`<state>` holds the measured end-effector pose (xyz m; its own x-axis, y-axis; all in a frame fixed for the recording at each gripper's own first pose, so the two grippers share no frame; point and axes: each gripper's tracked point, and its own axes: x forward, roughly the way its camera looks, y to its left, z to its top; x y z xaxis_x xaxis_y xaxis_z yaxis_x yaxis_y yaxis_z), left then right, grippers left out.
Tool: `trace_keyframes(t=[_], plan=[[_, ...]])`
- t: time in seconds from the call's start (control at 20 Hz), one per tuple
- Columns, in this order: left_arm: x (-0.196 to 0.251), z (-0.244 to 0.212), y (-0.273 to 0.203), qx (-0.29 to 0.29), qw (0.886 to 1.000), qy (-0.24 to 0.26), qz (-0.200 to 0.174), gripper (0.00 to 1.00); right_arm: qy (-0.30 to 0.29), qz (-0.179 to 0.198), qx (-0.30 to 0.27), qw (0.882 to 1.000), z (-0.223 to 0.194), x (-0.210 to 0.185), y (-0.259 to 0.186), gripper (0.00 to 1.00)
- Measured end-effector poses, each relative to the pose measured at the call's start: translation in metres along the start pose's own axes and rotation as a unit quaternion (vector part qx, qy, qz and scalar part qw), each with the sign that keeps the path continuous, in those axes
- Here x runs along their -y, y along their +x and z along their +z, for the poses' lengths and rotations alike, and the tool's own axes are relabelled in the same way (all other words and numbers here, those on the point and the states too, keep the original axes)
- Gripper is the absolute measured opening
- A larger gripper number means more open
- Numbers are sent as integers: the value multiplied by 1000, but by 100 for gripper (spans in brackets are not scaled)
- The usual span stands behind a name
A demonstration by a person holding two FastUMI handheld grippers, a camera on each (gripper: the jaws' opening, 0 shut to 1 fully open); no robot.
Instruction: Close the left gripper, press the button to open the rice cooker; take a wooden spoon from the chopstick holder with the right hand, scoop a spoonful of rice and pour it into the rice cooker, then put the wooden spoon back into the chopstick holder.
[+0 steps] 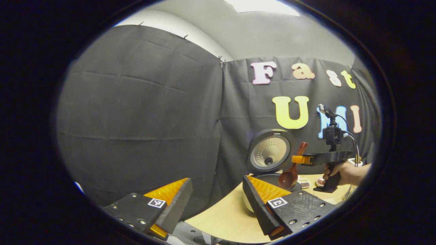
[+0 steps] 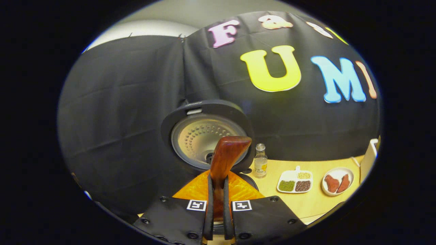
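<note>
Hanging back, the left gripper (image 1: pixel 217 200) has its jaws apart; ahead to its right, the wooden spoon (image 1: pixel 290 173) tips bowl-down over the open rice cooker (image 1: pixel 270 154). Right gripper (image 2: pixel 218 211) is clamped on the handle, cooker dead ahead. Pouring step, I'd say; next, back to the holder.

The left gripper (image 1: pixel 218 200) hung with its fingers spread wide apart, nothing between them. The right gripper (image 2: pixel 218 207) had both fingers pressed against a wooden spoon (image 2: pixel 224 156). In the left gripper view, a hand (image 1: pixel 344 173) gripped the right gripper's handle, holding it level.
</note>
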<state>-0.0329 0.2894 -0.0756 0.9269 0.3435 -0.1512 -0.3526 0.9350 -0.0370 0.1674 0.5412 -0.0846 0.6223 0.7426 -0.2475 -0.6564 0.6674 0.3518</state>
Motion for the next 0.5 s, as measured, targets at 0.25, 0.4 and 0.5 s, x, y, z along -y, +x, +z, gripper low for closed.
trace_keyframes(t=[0.25, 0.4, 0.5], plan=[[54, 25, 31, 11, 999, 6, -31, 92, 89, -23, 33, 995, 32, 34, -30, 13], [76, 36, 38, 21, 998, 6, -53, 91, 83, -52, 54, 994, 47, 65, -60, 10], [93, 42, 40, 29, 997, 5, -68, 93, 75, -72, 65, 992, 52, 87, -79, 13]])
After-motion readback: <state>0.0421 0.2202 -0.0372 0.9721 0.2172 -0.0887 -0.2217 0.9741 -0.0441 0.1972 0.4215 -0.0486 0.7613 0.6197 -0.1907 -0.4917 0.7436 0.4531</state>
